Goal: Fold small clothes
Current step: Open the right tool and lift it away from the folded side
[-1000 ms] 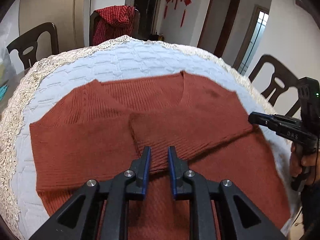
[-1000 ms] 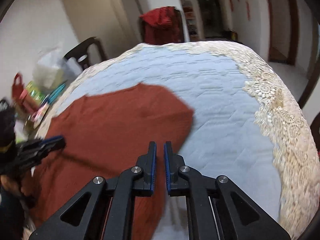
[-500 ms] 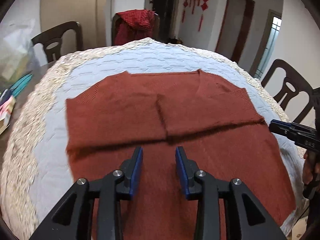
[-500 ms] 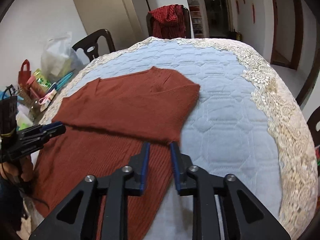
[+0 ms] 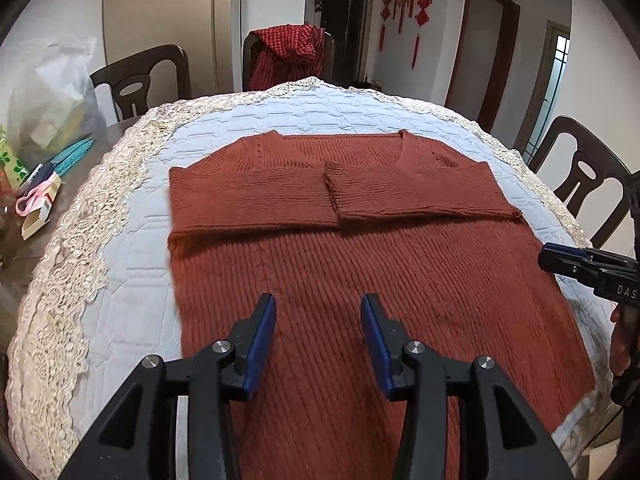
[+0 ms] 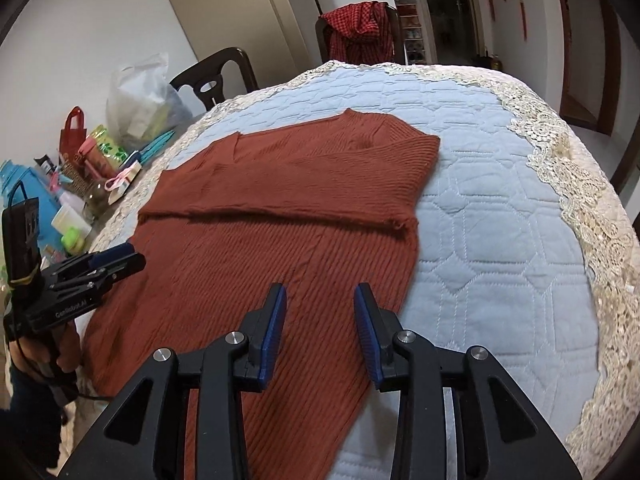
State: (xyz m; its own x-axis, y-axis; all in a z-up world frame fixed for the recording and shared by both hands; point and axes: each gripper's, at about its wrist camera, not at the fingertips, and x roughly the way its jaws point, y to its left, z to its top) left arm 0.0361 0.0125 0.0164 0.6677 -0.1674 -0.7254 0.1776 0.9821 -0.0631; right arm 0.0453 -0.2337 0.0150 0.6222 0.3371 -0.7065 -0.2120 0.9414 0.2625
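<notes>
A rust-red ribbed sweater [image 5: 360, 264] lies flat on the quilted table, both sleeves folded across the chest so the cuffs meet near the middle [image 5: 332, 192]. My left gripper [image 5: 318, 320] is open and empty, hovering above the sweater's lower body. My right gripper [image 6: 320, 312] is open and empty above the sweater's lower right side [image 6: 280, 248], close to its side edge. The right gripper also shows at the right edge of the left wrist view [image 5: 560, 258]; the left gripper shows at the left of the right wrist view [image 6: 120, 258].
The round table has a pale blue quilted cover [image 6: 500, 220] with a lace border [image 5: 72, 264]. Bags, bottles and small clutter [image 6: 80, 168] crowd the left side. Dark wooden chairs [image 5: 580, 176] ring the table; one holds a red checked garment [image 5: 288, 52].
Both grippers have opened and pulled back toward the sweater's hem. The sleeves now lie folded flat across the chest.
</notes>
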